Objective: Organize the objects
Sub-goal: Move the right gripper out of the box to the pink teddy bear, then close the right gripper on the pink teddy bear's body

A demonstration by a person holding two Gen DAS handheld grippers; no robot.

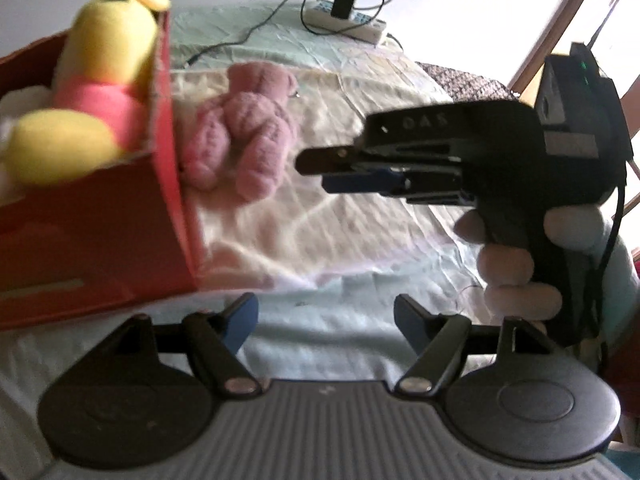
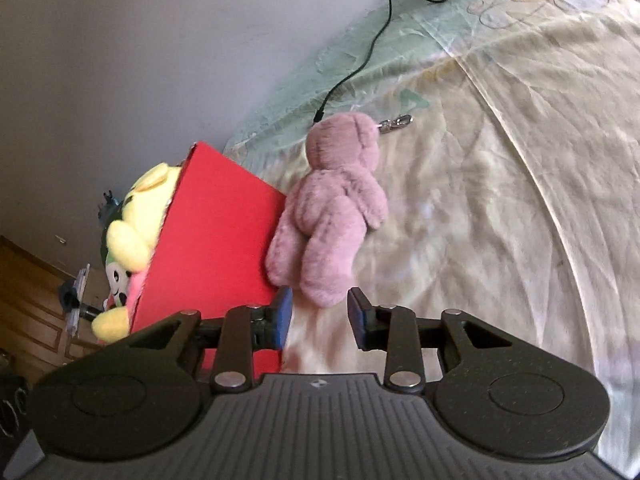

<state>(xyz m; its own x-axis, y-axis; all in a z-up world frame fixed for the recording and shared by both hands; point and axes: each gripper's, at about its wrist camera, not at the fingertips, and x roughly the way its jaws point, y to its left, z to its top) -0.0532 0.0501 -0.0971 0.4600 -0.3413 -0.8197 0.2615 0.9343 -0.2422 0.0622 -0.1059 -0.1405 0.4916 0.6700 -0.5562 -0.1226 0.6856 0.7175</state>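
A pink plush bear [image 1: 240, 136] [image 2: 332, 208] lies face down on the bed sheet, leaning against the side of a red cardboard box [image 1: 100, 240] [image 2: 216, 240]. A yellow plush in a pink shirt [image 1: 108, 48] [image 2: 140, 216] sits in the box with other toys. My right gripper [image 2: 320, 304] [image 1: 320, 172] is open just short of the bear's legs, its pads not touching them. My left gripper [image 1: 324, 316] is open over bare sheet in front of the box, nothing between its fingers. A hand [image 1: 508, 264] holds the right gripper's handle.
A power strip with a plugged charger [image 1: 352, 20] lies at the far end of the bed, its black cable [image 2: 360, 60] running toward the bear's head. A metal clasp [image 2: 396, 123] hangs from the bear. A wall lies behind the box; wooden furniture [image 2: 32, 300] stands left.
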